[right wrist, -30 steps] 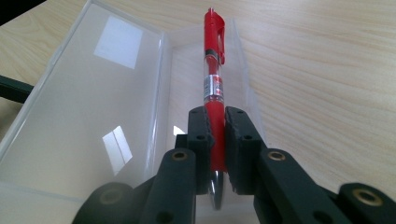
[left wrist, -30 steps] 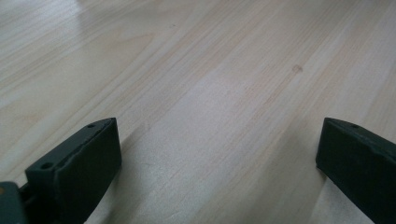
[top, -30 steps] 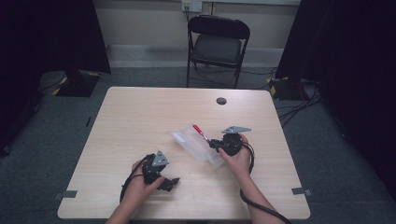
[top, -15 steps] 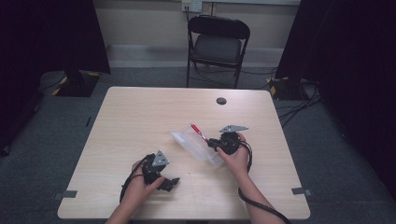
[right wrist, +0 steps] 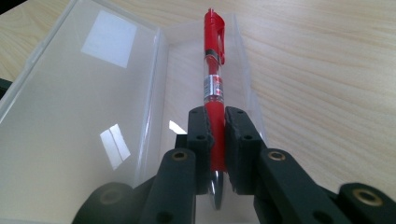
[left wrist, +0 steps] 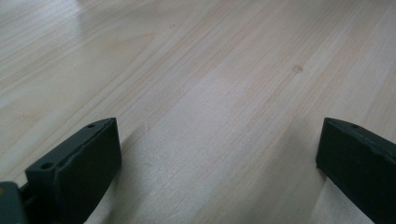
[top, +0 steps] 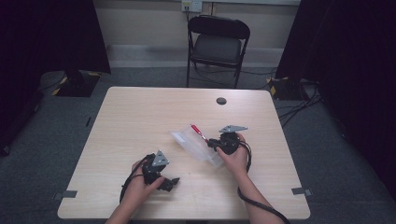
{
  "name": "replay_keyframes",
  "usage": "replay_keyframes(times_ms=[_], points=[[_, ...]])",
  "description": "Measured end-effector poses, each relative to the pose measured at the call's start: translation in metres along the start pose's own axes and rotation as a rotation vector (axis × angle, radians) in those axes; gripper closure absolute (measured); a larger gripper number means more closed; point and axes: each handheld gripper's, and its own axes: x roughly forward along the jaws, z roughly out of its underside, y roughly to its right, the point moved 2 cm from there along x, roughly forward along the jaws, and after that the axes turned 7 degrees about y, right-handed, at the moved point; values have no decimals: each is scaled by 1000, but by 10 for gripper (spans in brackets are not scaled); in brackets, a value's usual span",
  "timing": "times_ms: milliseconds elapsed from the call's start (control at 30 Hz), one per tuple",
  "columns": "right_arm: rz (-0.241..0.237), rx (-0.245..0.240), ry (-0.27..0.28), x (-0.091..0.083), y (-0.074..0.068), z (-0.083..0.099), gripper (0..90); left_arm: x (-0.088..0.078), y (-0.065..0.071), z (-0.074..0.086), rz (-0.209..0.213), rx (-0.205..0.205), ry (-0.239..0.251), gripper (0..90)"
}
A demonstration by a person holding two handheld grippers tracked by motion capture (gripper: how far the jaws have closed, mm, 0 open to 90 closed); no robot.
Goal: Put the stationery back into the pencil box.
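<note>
A red pen (right wrist: 213, 84) with a clear middle section is clamped near its grip end by my right gripper (right wrist: 216, 140), whose jaws are shut on it. The pen (top: 198, 131) points away over an open clear plastic case (right wrist: 93, 107) lying on the wooden table. In the high view that case (top: 196, 147) sits mid-table, just left of my right gripper (top: 212, 142). My left gripper (top: 173, 182) rests near the front left of the table; in its own view my left gripper (left wrist: 219, 154) stands open over bare wood, nothing between the jaws.
The light wooden table (top: 140, 116) has a small dark round cap (top: 221, 101) near its far edge. A black folding chair (top: 217, 46) stands behind the table. Cables run on the floor at right (top: 299, 102).
</note>
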Motion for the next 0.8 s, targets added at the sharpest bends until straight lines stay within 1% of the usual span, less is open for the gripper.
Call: replay_keyframes(times_ms=[300,500,600,800], points=[[2,-3,-7,3,0,3,813,0,0,0,-1,1,-1,0],[3,-11,-17,5,-1,3,812,0,0,0,0,1,0,0],[5,-23,-28,7,-2,4,812,0,0,0,0,1,-1,0],[9,-23,-37,8,-1,6,812,0,0,0,0,1,-1,0]])
